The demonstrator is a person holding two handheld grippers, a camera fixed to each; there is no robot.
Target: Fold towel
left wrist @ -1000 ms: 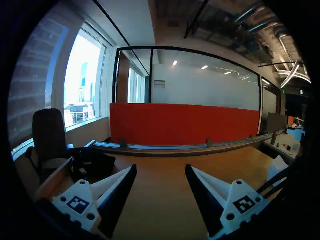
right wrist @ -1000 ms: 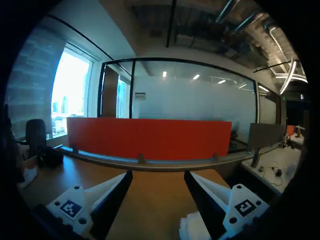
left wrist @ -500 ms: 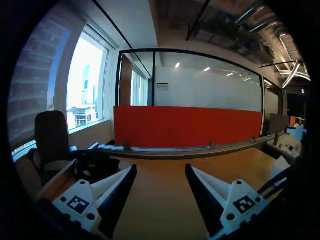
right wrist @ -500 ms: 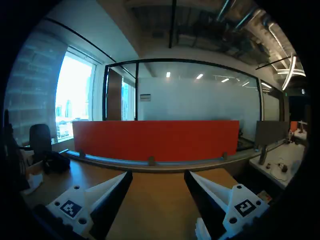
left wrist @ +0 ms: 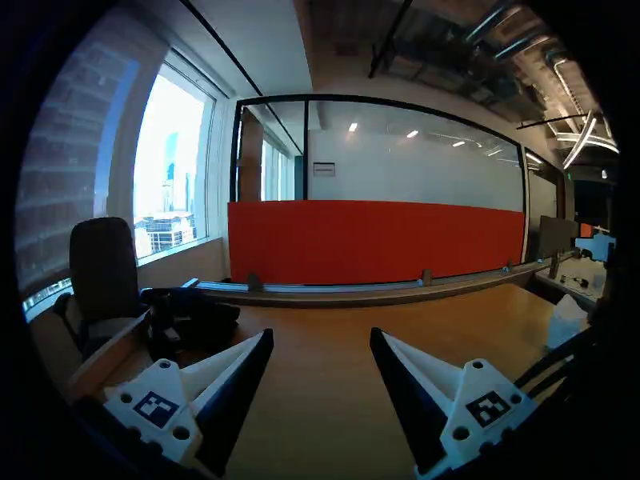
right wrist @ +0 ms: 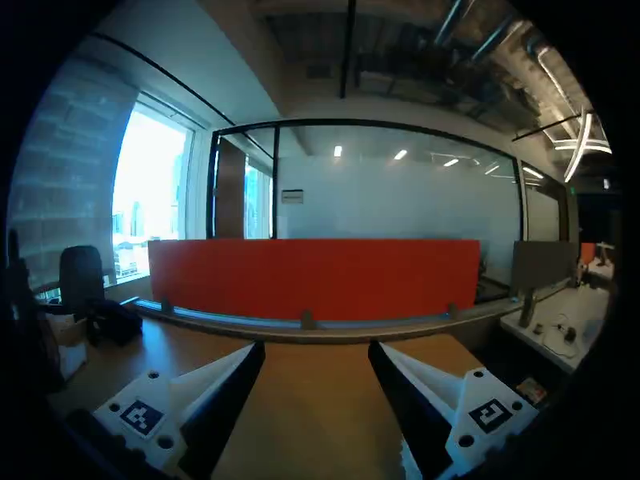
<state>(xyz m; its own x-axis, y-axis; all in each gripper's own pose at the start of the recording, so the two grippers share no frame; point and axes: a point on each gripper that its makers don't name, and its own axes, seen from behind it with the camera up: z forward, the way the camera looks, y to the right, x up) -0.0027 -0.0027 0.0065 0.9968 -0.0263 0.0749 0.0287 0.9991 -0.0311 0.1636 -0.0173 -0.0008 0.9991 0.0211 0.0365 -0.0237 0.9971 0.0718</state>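
Note:
In the left gripper view, my left gripper is open above a bare wooden desk, with nothing between its white fingers. A white crumpled cloth, likely the towel, lies at the far right edge of that view, well off to the gripper's right. In the right gripper view, my right gripper is also open over the desk and holds nothing. A thin white sliver of the towel peeks out at the bottom, beside the right finger.
A red partition with a metal rail runs along the desk's far edge. A black bag sits at the far left of the desk, and an office chair stands behind it. Another desk with small items stands to the right.
The right gripper view has swung a little to the left, and the white towel has slid almost out of its bottom edge. The left gripper has barely shifted. Both grippers stay open.

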